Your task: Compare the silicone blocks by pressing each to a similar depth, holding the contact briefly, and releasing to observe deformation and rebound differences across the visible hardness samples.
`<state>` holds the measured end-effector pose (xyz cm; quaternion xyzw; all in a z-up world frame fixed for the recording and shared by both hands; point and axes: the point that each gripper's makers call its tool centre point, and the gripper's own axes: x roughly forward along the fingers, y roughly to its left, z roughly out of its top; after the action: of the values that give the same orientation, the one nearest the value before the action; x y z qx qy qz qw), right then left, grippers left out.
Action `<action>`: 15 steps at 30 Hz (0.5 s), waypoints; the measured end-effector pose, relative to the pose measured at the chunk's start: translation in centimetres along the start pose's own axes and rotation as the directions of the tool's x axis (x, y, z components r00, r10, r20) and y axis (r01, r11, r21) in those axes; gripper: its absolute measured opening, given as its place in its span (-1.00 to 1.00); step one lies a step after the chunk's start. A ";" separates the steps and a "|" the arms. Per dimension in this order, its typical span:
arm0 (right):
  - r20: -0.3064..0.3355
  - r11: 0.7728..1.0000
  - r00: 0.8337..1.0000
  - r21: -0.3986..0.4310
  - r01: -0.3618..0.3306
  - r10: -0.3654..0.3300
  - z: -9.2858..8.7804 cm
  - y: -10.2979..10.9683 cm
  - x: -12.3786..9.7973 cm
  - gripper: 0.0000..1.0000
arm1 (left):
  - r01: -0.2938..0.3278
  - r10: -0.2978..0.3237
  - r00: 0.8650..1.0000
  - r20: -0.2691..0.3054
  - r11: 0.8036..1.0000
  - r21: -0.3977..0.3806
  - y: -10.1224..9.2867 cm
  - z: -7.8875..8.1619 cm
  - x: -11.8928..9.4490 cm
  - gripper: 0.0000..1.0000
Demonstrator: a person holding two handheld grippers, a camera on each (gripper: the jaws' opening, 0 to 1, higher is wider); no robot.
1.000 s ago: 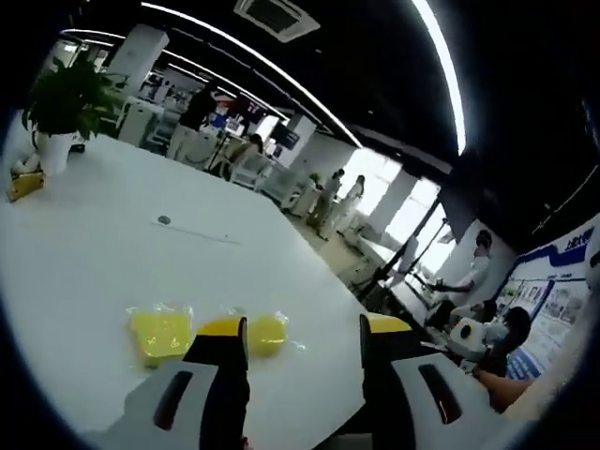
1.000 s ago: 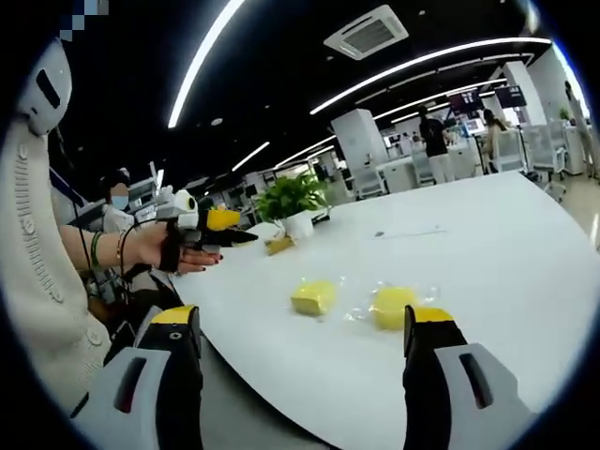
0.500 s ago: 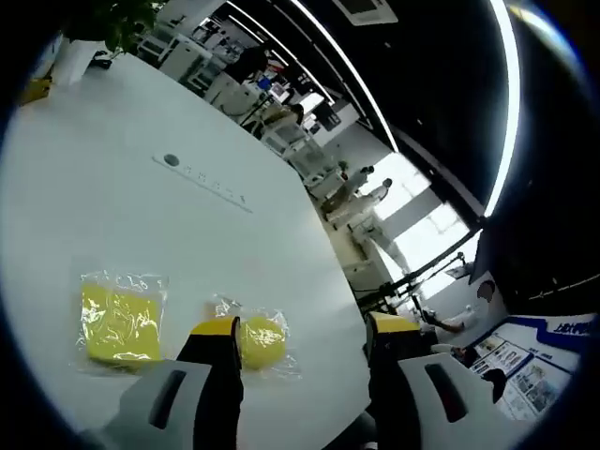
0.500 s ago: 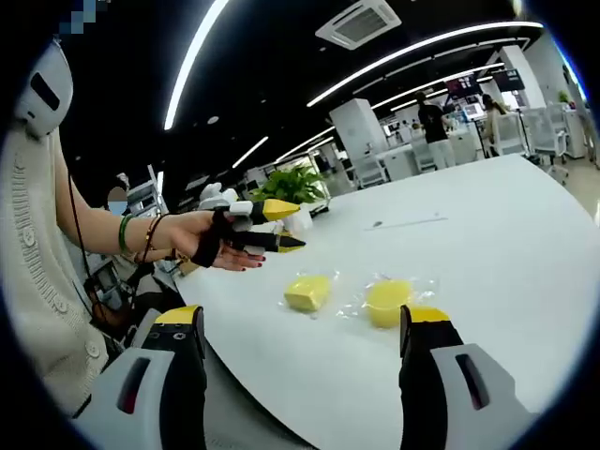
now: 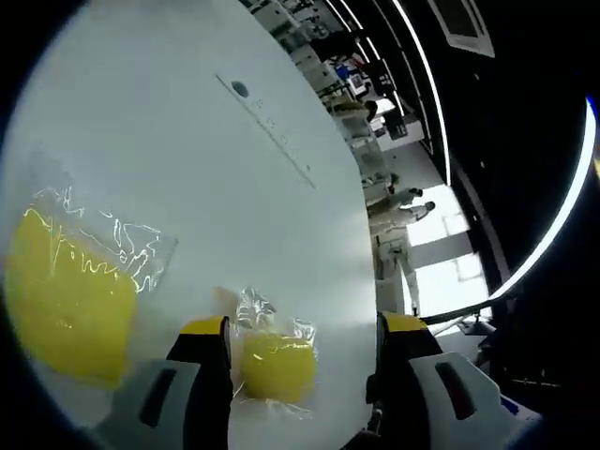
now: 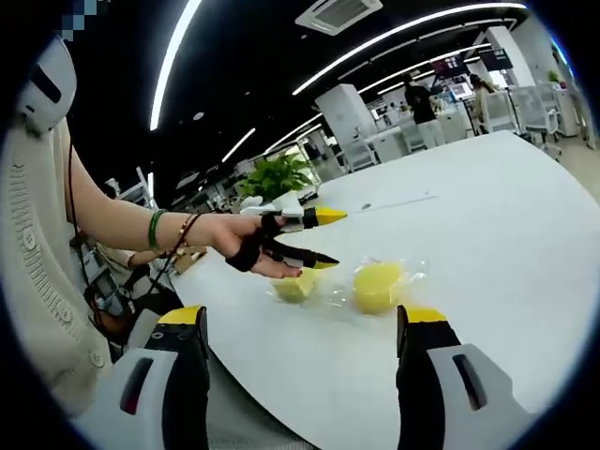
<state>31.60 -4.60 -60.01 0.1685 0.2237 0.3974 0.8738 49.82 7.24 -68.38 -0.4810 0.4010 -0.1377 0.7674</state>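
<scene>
While the left gripper (image 5: 300, 352) hangs low over the white tabletop (image 5: 187, 169), its fingers (image 5: 208, 356) stand wide apart with nothing between them but air, and the smaller yellow block (image 5: 274, 364), wrapped in clear film, lies right between their tips, not yet pressed as far as I can tell. Off to the left in that same view sits a bigger yellow block (image 5: 66, 300) in its own crinkled bag, close to the near edge of the tabletop. Over in the right gripper view, the right gripper (image 6: 305, 361) waits well back from the table edge, fingers spread wide and holding nothing; beyond it a hand (image 6: 246, 246) carries the left gripper (image 6: 321, 239) above the two blocks, which lie side by side near the table edge, the round one (image 6: 375, 284) to the right of the other (image 6: 295, 286). My read: these blocks are light and soft, springy silicone, and the film will be slippery, so a press straight down on the middle of the top face looks safest, or the block may skid sideways.
</scene>
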 end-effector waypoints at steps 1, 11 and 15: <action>-0.001 1.000 1.000 0.004 0.001 -0.001 0.0 -0.2 0.0 0.49 | -0.005 0.005 1.000 -0.005 1.000 -0.015 0.3 -0.2 0.3 0.24; 0.013 0.999 1.000 0.032 0.025 -0.025 0.6 -1.6 0.3 0.46 | -0.016 0.015 0.999 -0.031 0.999 -0.028 1.9 -1.0 2.6 0.13; 0.004 0.999 1.000 0.029 0.029 -0.029 0.5 -1.9 0.4 0.42 | -0.005 0.004 0.999 -0.035 0.999 -0.034 1.9 -1.5 3.6 -0.09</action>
<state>33.27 -5.60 -60.58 0.1788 0.2300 0.3813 0.8774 50.70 5.12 -72.00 -0.4906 0.4174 -0.1376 0.7524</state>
